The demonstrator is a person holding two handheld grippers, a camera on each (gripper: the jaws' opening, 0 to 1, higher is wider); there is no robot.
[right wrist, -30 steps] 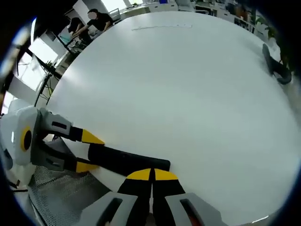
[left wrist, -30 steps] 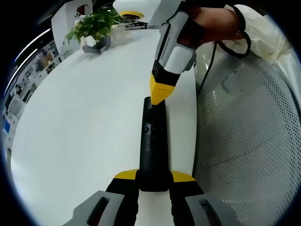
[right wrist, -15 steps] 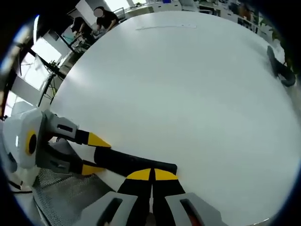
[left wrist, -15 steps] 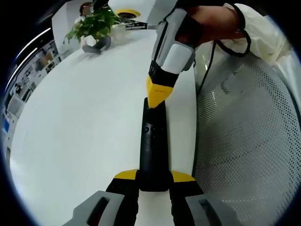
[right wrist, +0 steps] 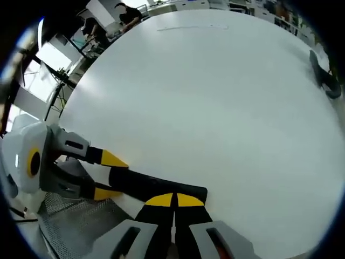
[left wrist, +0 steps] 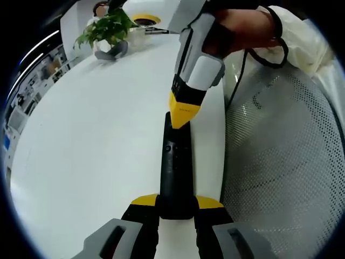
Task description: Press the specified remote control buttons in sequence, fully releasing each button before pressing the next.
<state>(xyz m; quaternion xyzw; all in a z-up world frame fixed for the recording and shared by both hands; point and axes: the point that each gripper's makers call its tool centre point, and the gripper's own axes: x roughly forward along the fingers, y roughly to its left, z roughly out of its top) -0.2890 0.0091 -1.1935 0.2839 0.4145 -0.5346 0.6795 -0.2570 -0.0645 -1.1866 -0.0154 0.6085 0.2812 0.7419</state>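
Note:
A slim black remote [left wrist: 174, 162] lies lengthwise over the white table [left wrist: 97, 135] near its edge. My left gripper [left wrist: 177, 201] is shut on the remote's near end, with a yellow fingertip on each side. My right gripper [left wrist: 181, 118] comes down from above with its yellow tips closed together. They rest on the remote's far end, above a small round button [left wrist: 168, 148]. In the right gripper view my right gripper [right wrist: 173, 199] is shut over the remote [right wrist: 156, 186], while the left gripper [right wrist: 109, 175] clamps the remote from the left.
A potted plant [left wrist: 108, 26] and a dark curved object [left wrist: 112, 52] stand at the table's far side. A white mesh chair [left wrist: 280, 162] sits close beyond the table edge. A person's hand [left wrist: 242, 27] holds the right gripper. People sit in the background [right wrist: 108, 21].
The right gripper's closed tip has shifted slightly along the remote's far end, a little nearer the left gripper. The left gripper and the remote have stayed put.

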